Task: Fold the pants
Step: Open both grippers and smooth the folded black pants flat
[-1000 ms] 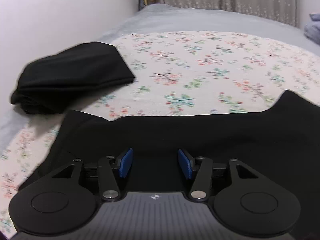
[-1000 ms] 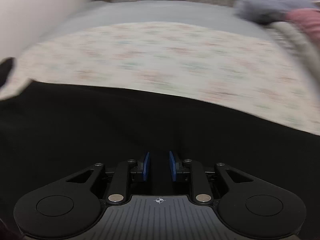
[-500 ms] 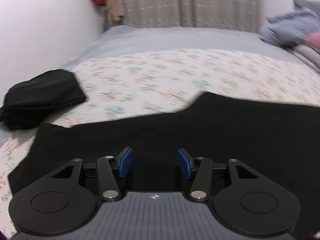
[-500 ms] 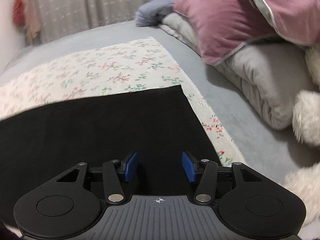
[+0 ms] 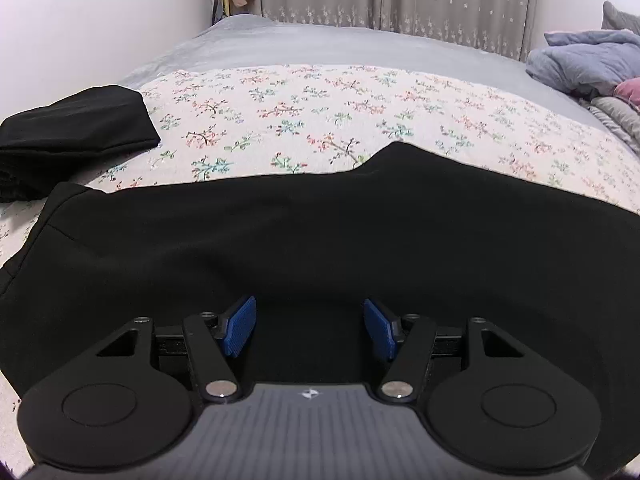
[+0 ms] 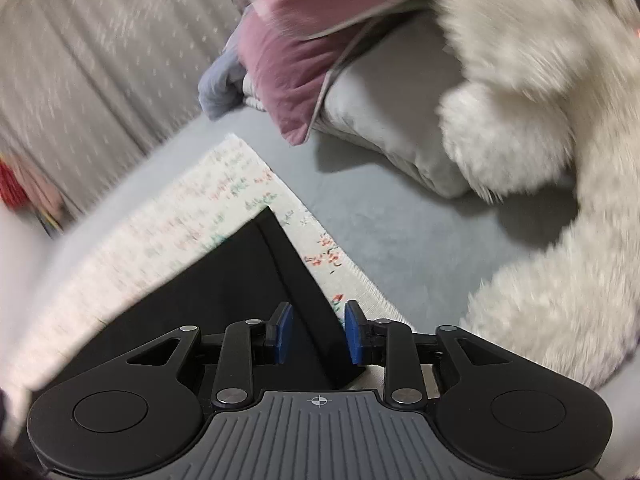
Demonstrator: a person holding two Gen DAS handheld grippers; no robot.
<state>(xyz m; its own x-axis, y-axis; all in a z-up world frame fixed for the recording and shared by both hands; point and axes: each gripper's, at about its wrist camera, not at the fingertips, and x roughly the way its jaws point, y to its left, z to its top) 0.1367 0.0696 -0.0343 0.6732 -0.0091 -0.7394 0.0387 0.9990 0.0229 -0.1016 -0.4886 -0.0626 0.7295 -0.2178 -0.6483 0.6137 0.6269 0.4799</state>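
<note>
Black pants (image 5: 320,240) lie spread flat on the floral sheet (image 5: 320,112), which covers part of a grey bed (image 5: 320,44). The left gripper (image 5: 310,330) sits low over the pants, near the sheet's front edge, blue pads (image 5: 239,330) set wide apart with only dark cloth between them and nothing clamped. A folded black garment (image 5: 76,120) rests at the sheet's left margin, apart from the pants. The right gripper (image 6: 318,332) is over the hem end of the pants (image 6: 256,280), at the sheet's (image 6: 180,224) right corner; its jaws stand moderately apart, astride the hem corner, not closed on it. Beyond that corner are a pink pillow (image 6: 296,60), a grey pillow (image 6: 396,120) and white plush (image 6: 540,120). The right view is blurred.
</note>
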